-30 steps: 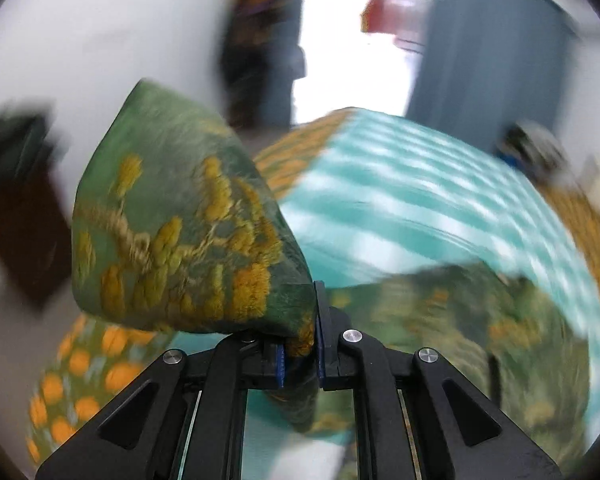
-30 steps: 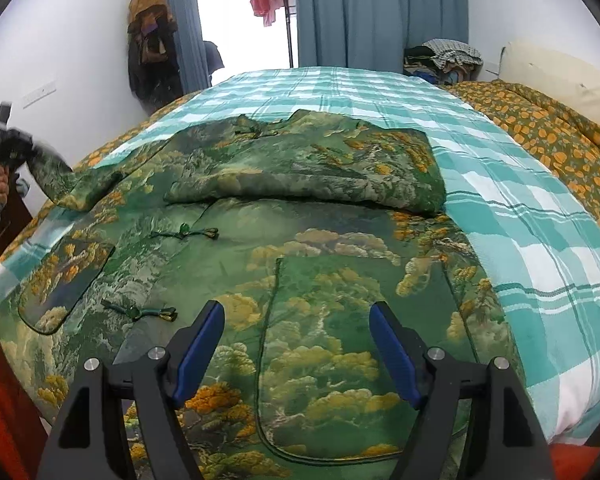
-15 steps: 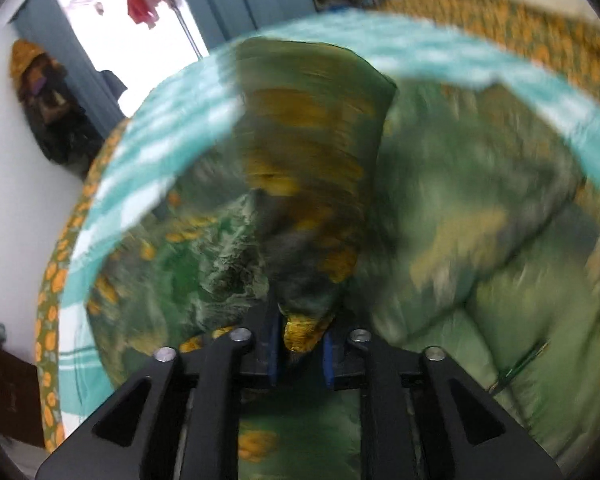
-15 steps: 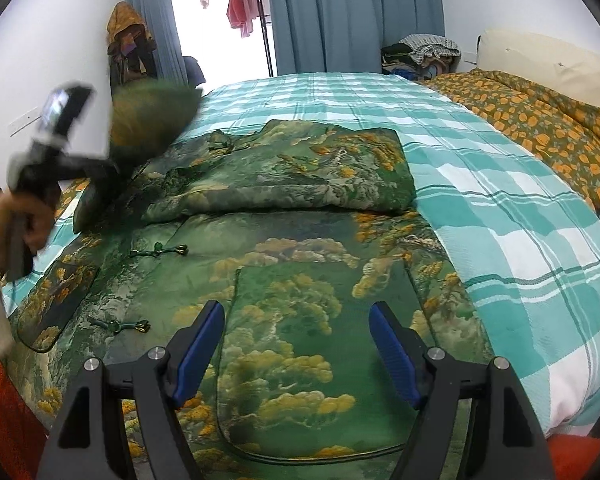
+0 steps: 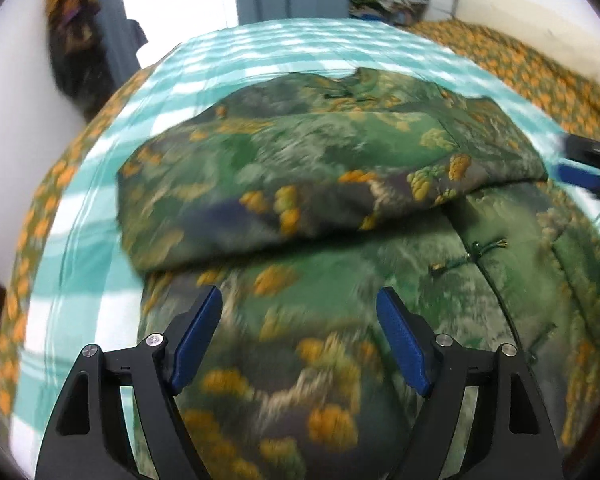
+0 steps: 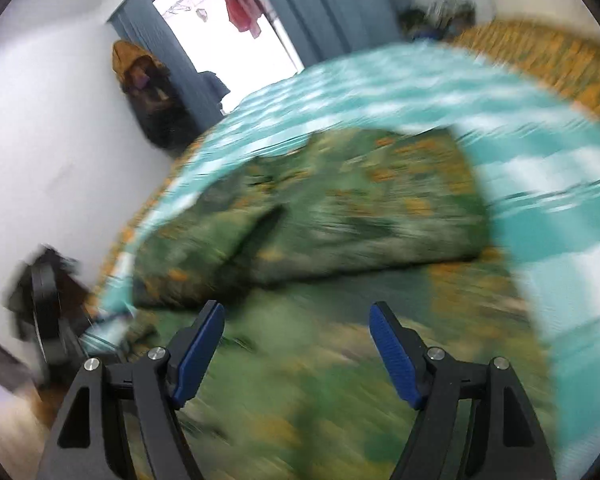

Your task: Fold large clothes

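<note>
The left gripper (image 5: 300, 344) has its fingers spread wide and holds nothing; the robe (image 5: 339, 280) lies directly beneath and ahead of them, spread over the bed (image 5: 100, 208). Beyond the left fingertips both sleeves (image 5: 284, 176) lie folded across the chest as a thick band, and off to the right of those fingers a line of knot buttons (image 5: 471, 256) runs down the front. The right gripper (image 6: 298, 354) is likewise spread and empty, hovering over the lower robe, with the sleeve band just past its fingertips; its view is heavily smeared, so fine detail there cannot be read. The next fold likely means taking the hem and carrying it up over the sleeves. The risk is that the padded, slippery-looking cloth lets the loose sleeve band slide or flop open if the hem is dragged rather than lifted. Uneven grips, one side catching a single layer and the other several, would skew the fold. A finger could also snag a knot button and tug the front open.
</note>
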Motion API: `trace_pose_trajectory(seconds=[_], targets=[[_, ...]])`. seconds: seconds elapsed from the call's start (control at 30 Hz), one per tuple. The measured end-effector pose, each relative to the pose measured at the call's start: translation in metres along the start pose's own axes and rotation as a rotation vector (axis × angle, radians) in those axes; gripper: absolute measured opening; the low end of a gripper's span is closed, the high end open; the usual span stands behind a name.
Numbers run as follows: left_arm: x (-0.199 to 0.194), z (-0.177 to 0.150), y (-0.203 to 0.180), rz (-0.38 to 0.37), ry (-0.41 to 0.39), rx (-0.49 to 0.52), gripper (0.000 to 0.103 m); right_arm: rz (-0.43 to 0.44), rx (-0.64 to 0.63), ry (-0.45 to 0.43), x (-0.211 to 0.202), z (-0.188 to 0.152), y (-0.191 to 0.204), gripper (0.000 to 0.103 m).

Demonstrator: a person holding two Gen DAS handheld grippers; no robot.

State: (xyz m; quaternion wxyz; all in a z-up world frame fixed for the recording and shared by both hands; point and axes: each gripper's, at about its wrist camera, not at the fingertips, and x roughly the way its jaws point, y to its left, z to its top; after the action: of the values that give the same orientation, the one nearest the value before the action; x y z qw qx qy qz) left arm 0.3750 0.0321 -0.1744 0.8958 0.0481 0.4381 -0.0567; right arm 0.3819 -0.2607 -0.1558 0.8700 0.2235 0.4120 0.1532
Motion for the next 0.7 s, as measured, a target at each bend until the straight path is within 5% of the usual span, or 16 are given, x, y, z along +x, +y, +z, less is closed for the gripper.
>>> trace_pose_trajectory(seconds=[0.13, 0.17, 0.23, 0.27, 0.43, 0.53, 0.63, 0.7], targets=[[-0.006, -0.013, 0.012, -0.027, 0.006, -0.073, 0.081, 0.059, 0.051, 0.167, 0.076, 0.015, 0.018, 0.076], [-0.005, -0.013, 0.014, -0.027, 0.008, -0.076, 0.081, 0.057, 0.063, 0.195, 0.091, 0.015, 0.022, 0.066], [-0.008, -0.015, 0.019, -0.019, 0.012, -0.08, 0.081, -0.003, 0.02, 0.212, 0.105, 0.015, 0.035, 0.024], [-0.014, -0.018, 0.023, -0.017, 0.011, -0.086, 0.081, -0.033, -0.005, 0.197, 0.104, 0.017, 0.04, 0.018], [-0.021, -0.008, 0.037, -0.066, -0.002, -0.142, 0.082, -0.111, -0.158, 0.036, 0.079, 0.052, 0.061, 0.018], [-0.011, 0.005, 0.037, -0.089, 0.009, -0.166, 0.082, -0.192, -0.189, 0.087, 0.102, 0.057, 0.043, 0.02], [-0.005, 0.021, 0.036, -0.109, 0.026, -0.177, 0.082, -0.223, -0.225, 0.187, 0.127, 0.044, 0.024, 0.037], [-0.008, 0.034, 0.039, -0.111, 0.009, -0.179, 0.082, -0.208, -0.249, 0.15, 0.115, 0.041, 0.022, 0.047]])
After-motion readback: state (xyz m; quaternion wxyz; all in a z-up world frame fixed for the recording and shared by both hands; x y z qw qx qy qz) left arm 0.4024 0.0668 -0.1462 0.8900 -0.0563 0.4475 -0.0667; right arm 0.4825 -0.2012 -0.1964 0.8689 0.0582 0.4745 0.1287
